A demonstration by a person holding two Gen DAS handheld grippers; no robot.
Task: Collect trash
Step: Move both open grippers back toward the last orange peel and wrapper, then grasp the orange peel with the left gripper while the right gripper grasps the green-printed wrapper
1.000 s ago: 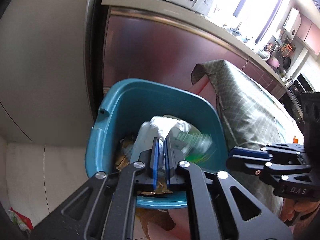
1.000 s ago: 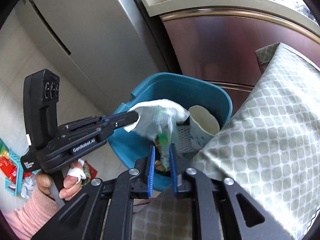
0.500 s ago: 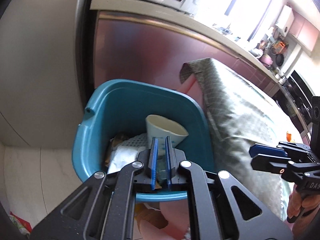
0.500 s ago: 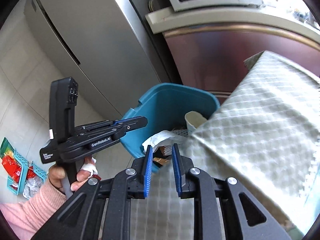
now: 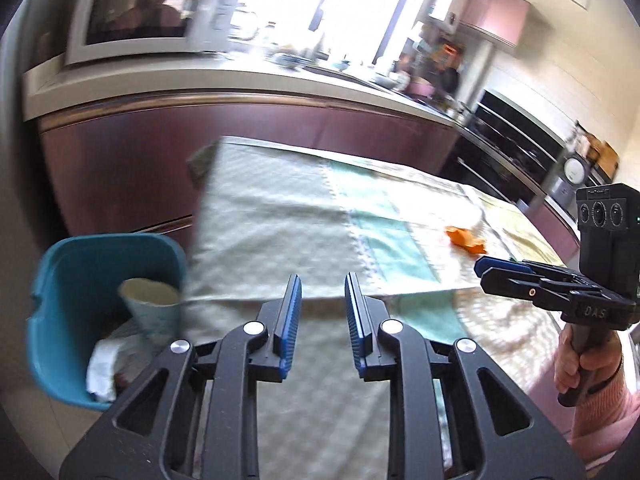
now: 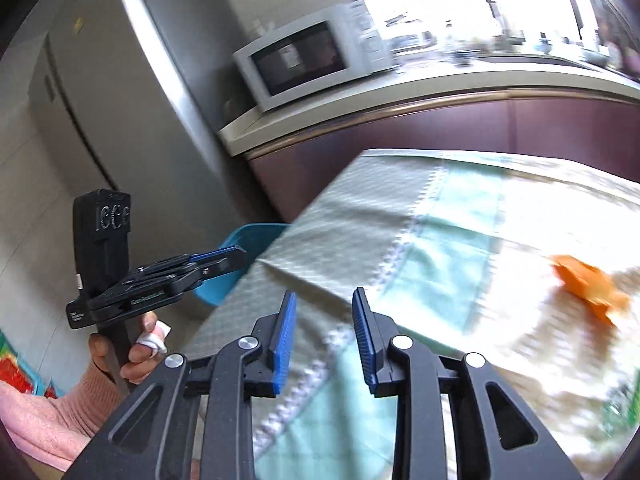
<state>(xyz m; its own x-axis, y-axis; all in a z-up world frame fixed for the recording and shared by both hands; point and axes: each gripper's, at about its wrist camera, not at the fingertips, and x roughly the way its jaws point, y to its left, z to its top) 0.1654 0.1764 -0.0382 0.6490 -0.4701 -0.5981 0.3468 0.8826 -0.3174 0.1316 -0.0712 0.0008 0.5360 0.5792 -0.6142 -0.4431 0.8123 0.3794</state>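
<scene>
A teal bin [image 5: 72,280] stands on the floor at the table's left end, with a paper cup [image 5: 150,308] and white crumpled wrappers [image 5: 106,364] inside. Only its rim [image 6: 256,234] shows in the right wrist view. An orange scrap [image 5: 466,238] lies on the tablecloth, also blurred at the right [image 6: 588,284]. My left gripper [image 5: 320,292] hovers over the table edge beside the bin, jaws opening with nothing between them. My right gripper [image 6: 324,304] is above the cloth, jaws opening and empty too. Each gripper shows in the other's view: right [image 5: 486,268], left [image 6: 240,258].
The table wears a pale green chequered cloth [image 5: 304,216]. Behind it runs a maroon counter [image 5: 240,128] with a microwave [image 5: 136,12]. A grey fridge [image 6: 120,92] stands left of the bin. Colourful packets [image 6: 16,372] lie on the floor. A hand in a pink sleeve [image 6: 48,420] holds each gripper.
Both grippers have swung away from the bin towards the table and risen. The white wrapper left my left gripper and lies in the bin. Both sets of jaws have widened.
</scene>
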